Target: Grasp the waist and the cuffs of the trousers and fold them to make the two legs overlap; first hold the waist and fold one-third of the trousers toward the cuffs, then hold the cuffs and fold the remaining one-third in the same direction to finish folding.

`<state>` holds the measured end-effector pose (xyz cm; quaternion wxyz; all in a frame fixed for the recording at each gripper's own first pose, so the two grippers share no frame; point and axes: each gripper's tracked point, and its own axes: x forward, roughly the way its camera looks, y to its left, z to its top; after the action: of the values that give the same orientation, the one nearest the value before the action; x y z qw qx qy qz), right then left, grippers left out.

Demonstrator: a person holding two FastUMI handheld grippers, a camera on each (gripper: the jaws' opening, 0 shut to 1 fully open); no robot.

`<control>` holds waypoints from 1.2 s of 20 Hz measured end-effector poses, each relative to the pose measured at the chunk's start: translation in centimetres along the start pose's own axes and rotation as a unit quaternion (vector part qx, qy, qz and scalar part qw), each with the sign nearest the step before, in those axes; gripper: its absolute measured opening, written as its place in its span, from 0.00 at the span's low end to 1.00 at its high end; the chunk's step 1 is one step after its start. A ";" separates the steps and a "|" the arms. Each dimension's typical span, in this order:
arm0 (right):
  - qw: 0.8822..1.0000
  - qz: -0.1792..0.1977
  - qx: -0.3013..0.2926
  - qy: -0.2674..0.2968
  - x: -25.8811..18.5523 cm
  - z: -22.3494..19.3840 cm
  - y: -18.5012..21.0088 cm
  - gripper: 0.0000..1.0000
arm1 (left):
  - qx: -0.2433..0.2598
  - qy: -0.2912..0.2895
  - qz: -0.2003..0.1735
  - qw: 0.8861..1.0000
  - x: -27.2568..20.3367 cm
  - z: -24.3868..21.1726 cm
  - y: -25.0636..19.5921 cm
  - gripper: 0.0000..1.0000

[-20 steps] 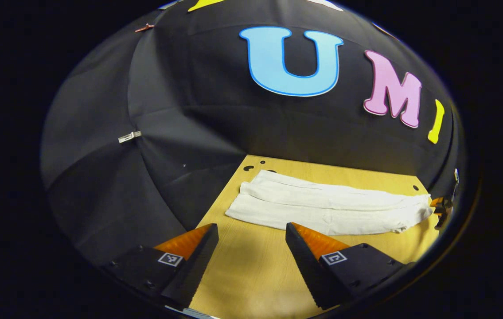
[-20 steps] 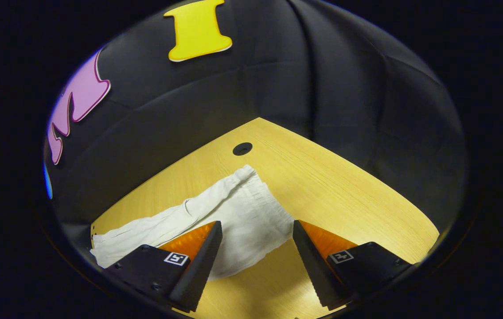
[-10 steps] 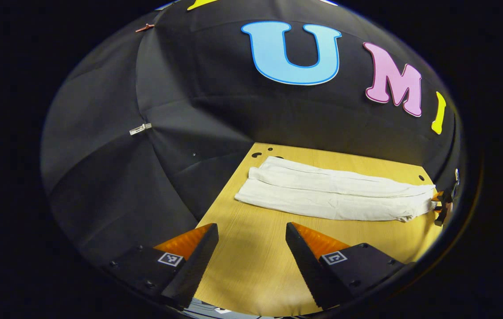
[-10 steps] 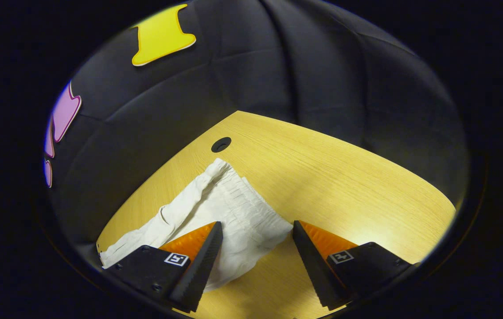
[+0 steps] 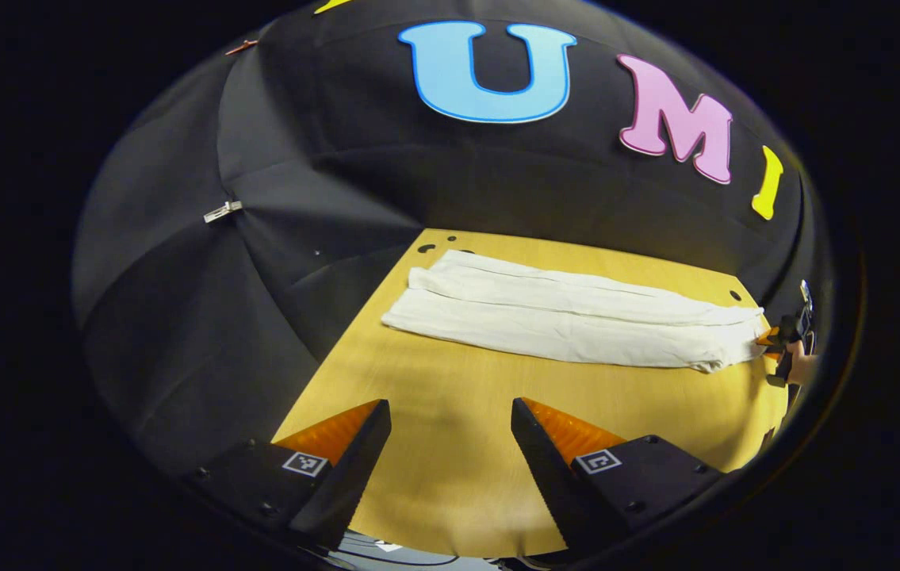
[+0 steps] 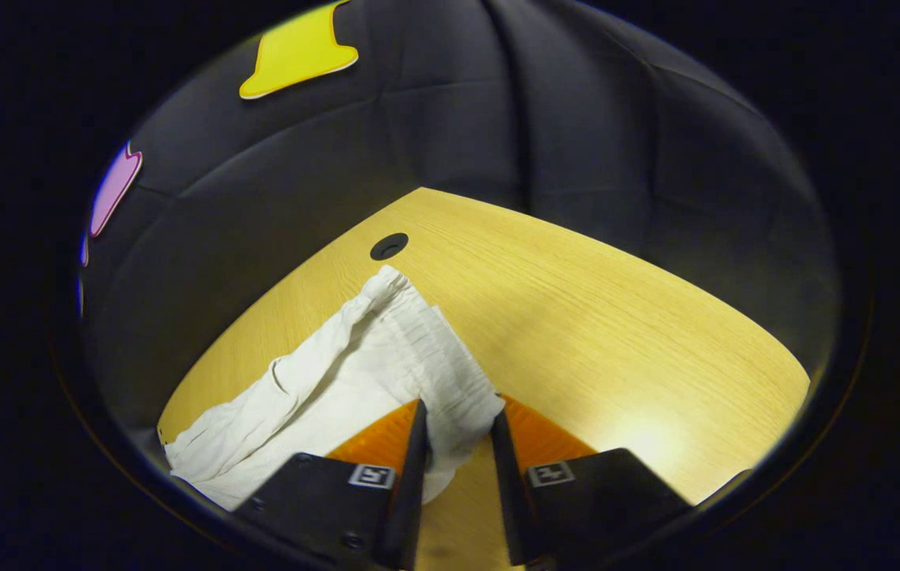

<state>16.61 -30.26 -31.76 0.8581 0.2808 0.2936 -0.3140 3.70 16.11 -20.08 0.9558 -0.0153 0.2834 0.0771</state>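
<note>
So my right gripper pinches the trousers' waist; legs stretch far left, left gripper wide open.

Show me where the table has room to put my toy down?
The table is bare between the trousers and the left tool. It is also bare right of the waistband. It is crowded where the right tool closes around the waistband.

Trousers crinkled matt cloth; table smooth wood-grain.
</note>
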 end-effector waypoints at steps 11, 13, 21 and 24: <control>0.998 0.059 -0.025 -0.016 -2.6 2.4 2.1 0.09 | -0.031 0.012 -0.023 0.999 -0.5 -2.1 -2.7 0.98; 0.994 0.075 -0.073 -0.028 -4.2 3.2 3.2 0.09 | -0.031 0.007 -0.025 0.999 -0.7 -1.8 -2.8 0.97; 0.967 0.172 -0.160 -0.095 -13.5 8.1 7.2 0.09 | -0.018 0.017 -0.053 0.998 -0.6 -2.9 -4.0 0.95; 0.960 0.195 -0.174 -0.104 -16.0 8.7 8.7 0.09 | -0.016 0.015 -0.060 0.998 -0.4 -2.8 -3.7 0.95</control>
<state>15.46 -24.51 -12.43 0.9642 0.1447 0.1919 -0.1120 2.46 12.21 -22.31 0.9540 -0.0491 0.2947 0.0244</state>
